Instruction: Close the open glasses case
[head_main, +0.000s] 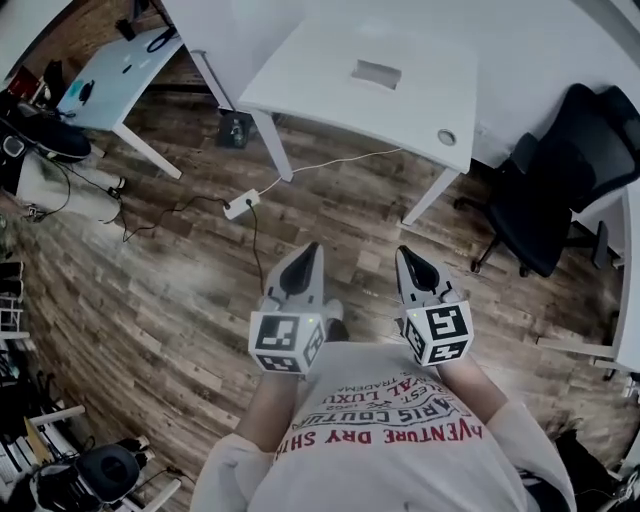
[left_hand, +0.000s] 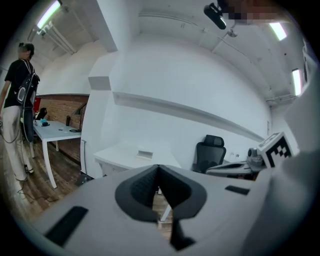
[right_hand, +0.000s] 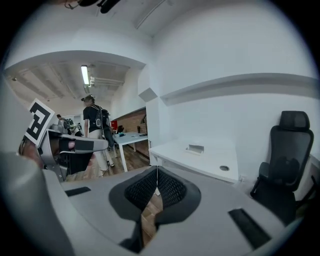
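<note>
A small grey box-like thing (head_main: 377, 73), possibly the glasses case, lies on the white desk (head_main: 330, 80) far ahead. I cannot tell whether it is open. It also shows in the left gripper view (left_hand: 145, 154) and the right gripper view (right_hand: 195, 148). My left gripper (head_main: 310, 250) and right gripper (head_main: 408, 255) are held close to my body over the wooden floor, side by side, pointing toward the desk. Both are well short of it. The left gripper (left_hand: 158, 167) is shut with nothing in it, and so is the right gripper (right_hand: 157, 169).
A black office chair (head_main: 560, 180) stands right of the desk. A white power strip (head_main: 241, 205) with cables lies on the floor ahead. Another white table (head_main: 120, 65) stands at the far left. A person (left_hand: 20, 110) stands near it.
</note>
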